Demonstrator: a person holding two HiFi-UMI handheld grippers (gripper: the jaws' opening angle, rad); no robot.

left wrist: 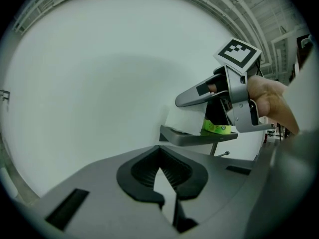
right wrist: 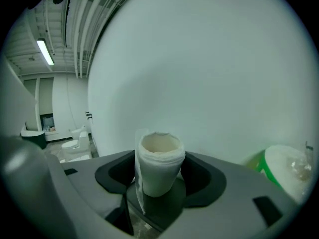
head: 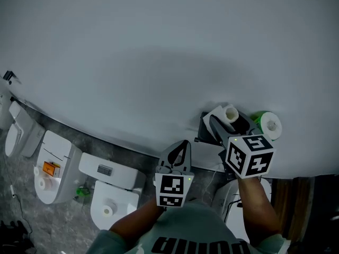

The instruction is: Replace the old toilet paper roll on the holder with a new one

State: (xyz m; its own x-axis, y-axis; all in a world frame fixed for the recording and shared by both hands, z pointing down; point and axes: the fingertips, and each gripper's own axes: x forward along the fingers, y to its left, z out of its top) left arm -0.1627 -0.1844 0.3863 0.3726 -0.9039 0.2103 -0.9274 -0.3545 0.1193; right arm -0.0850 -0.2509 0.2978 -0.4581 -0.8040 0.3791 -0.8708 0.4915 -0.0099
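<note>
In your head view, the holder (head: 205, 131) sits mostly behind the right gripper (head: 225, 118) and its cube. The green-wrapped roll (head: 268, 125) is partly covered by that cube too. In the left gripper view only a green band of that roll shows, right of centre. In the right gripper view the lower right rim cuts it off, and the bottom end of the old roll (right wrist: 158, 163) drops out of sight between the jaws. The orange item (head: 51, 169) at lower left of your head view is too small to name.
</note>
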